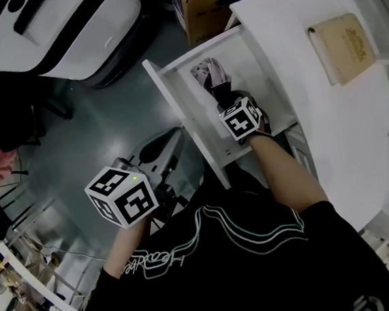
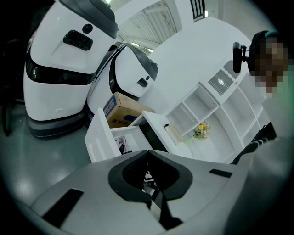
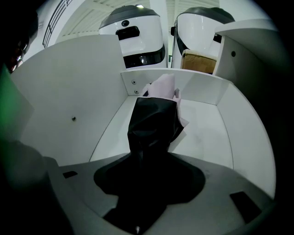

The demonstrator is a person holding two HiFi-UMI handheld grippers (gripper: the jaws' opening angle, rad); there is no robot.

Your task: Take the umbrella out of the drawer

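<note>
Grey floor (image 1: pixel 89 127) spreads at the left, with bulky white rounded machines (image 1: pixel 66 27) parked at the far side. Near the person's body, the left gripper (image 2: pixel 147 155) is held low and only slightly tilted down, outside the furniture. Its jaws are closed tip to tip on nothing, and it seems parked there to leave the other hand room. To its right, a white open drawer (image 1: pixel 176 105) is pulled well out of the white curved desk (image 1: pixel 295 60), so its contents can be reached from above. The folded umbrella (image 3: pixel 154 121), black at its near end and pale pinkish-grey at its far end, lies along the drawer's floor towards the far wall. The right gripper (image 3: pixel 154 152) is down inside the drawer and points steeply downward, the bare forearm reaching over the drawer's near side. Its jaws stand wide on either side of the umbrella's black near end, apparently not yet clamped. Farther right, a tan book (image 1: pixel 345 44) lies flat on the desk.
</note>
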